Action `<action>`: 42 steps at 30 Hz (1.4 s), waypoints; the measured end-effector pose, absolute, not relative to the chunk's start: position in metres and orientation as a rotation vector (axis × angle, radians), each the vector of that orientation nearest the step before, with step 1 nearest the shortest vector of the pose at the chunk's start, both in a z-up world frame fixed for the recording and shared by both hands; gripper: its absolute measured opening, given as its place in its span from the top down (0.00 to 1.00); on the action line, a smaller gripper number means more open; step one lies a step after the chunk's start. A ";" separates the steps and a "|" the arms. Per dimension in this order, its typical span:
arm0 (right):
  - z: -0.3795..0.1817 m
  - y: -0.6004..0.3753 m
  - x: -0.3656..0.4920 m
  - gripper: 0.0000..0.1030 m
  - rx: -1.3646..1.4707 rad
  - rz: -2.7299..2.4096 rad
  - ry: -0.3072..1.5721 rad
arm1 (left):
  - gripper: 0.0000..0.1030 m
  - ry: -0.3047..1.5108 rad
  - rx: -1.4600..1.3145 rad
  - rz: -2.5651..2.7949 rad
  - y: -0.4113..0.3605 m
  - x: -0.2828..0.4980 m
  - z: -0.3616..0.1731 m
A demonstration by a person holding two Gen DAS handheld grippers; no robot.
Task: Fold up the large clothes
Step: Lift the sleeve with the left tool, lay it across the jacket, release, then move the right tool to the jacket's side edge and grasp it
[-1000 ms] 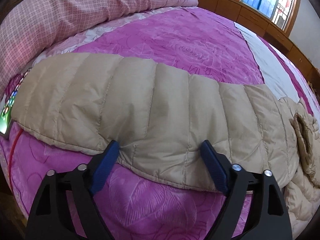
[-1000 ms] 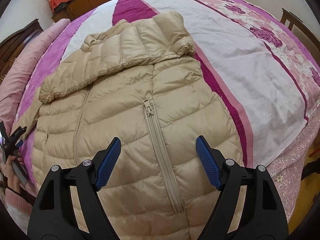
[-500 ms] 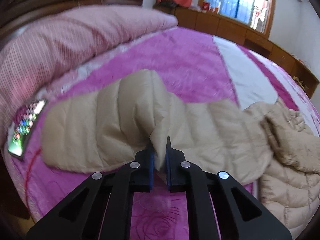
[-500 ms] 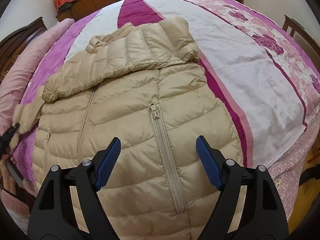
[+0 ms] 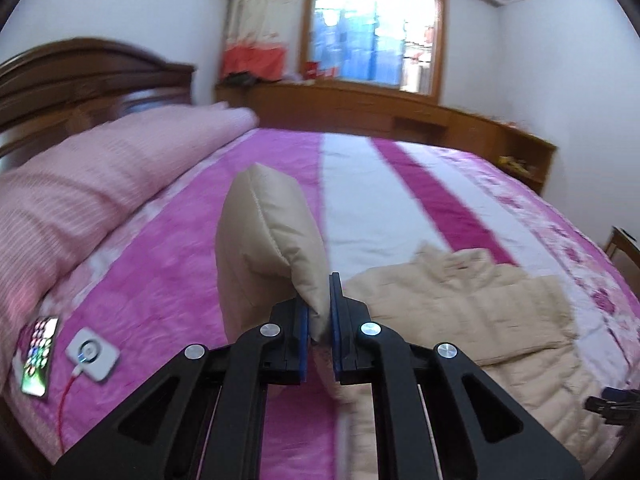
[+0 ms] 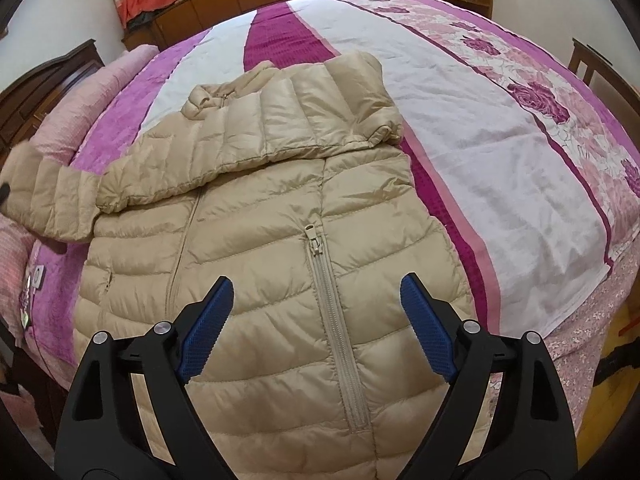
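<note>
sleeve pinched in my left gripper [image 5: 319, 322]

the beige puffer jacket [image 6: 280, 264] lies front-up on the pink bedspread [image 6: 480, 152] — its sleeve [image 5: 268, 240] clamped and lifted off it; my right gripper [image 6: 316, 312] hovers over the zipper [image 6: 336, 320], jaws wide and just been opening, gripping nothing.

Big bed [image 5: 280, 168] with a pink, white and magenta striped cover. Pink checked duvet [image 5: 100, 184] rolled up along its head end, dark wooden headboard [image 5: 80, 76] right behind. Lit-up phone [image 5: 38, 356] near the bed's edge, white charger puck [image 5: 92, 354] just beside it on a red cable. Past the bed's far side: low wooden cabinets [image 5: 360, 108], window [image 5: 376, 28], curtain [image 5: 256, 24].
</note>
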State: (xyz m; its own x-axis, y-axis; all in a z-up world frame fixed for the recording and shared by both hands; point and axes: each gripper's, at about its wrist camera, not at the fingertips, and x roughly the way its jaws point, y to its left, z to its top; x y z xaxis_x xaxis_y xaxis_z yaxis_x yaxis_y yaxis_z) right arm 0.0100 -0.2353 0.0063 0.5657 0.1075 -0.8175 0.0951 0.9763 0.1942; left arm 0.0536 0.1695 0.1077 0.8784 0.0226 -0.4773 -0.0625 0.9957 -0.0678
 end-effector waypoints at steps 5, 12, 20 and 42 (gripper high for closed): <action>0.010 -0.244 0.008 0.18 0.222 0.001 0.959 | 0.90 0.491 -0.048 -0.062 0.113 0.064 0.114; 0.010 -0.265 0.005 0.18 0.254 -0.026 0.950 | 0.90 0.576 -0.025 -0.196 0.045 0.082 0.086; 0.003 -0.285 0.004 0.18 0.284 -0.054 0.953 | 0.90 0.770 0.001 -0.264 -0.005 0.105 0.014; 0.000 -0.301 0.005 0.18 0.331 -0.057 0.945 | 0.20 0.954 0.039 -0.353 -0.039 0.086 -0.009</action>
State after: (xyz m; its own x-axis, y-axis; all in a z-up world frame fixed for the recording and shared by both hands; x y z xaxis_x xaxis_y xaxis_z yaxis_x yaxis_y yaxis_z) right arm 0.0053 -0.3012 0.0003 0.5884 0.0958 -0.8029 0.1912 0.9483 0.2533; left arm 0.0861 -0.0394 -0.0092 0.5258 -0.2777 -0.8040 0.3120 0.9423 -0.1214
